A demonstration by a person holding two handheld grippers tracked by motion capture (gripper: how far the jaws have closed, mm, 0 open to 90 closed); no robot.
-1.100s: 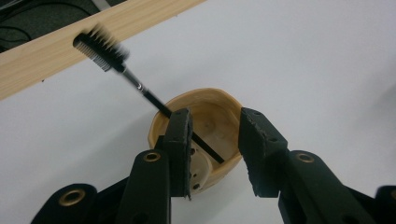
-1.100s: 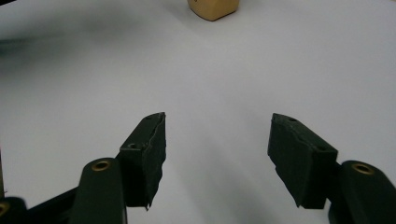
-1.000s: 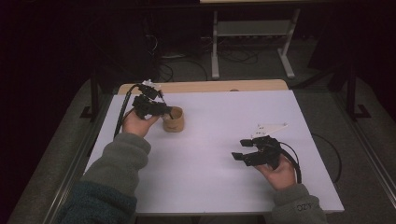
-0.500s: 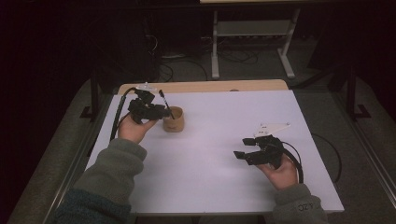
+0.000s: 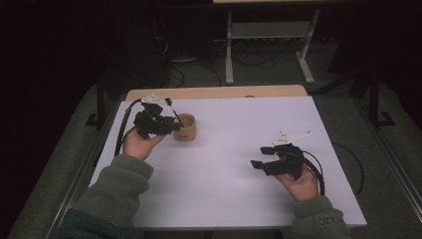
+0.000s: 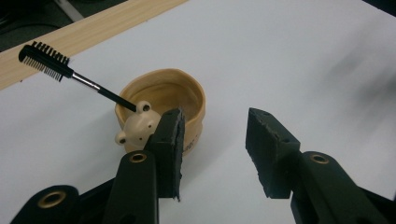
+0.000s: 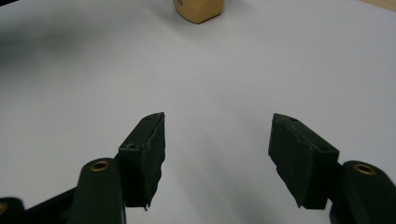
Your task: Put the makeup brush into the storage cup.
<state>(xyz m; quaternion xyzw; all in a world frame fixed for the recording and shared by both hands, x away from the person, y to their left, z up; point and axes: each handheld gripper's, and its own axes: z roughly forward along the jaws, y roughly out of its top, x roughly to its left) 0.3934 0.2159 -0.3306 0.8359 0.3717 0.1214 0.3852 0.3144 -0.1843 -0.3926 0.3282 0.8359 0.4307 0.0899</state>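
High view: bench [image 5: 224,164] under white sheet; tan cup [image 5: 186,126] at left rear, left gripper [image 5: 171,124] just beside it, jaws apart; right gripper [image 5: 260,164] well apart at right front, jaws apart, nothing between.

Left gripper view: cup [image 6: 163,109] beyond left jaw, bear-faced knob [image 6: 135,126] on near rim; black brush [image 6: 60,70] angled up-left from knob. Jaws spread.

Right gripper view: jaws wide over bare sheet; cup [image 7: 198,9] at top edge.

Lab-like room: white-topped table [image 5: 224,164], floor cables [image 5: 249,59], dark surroundings.
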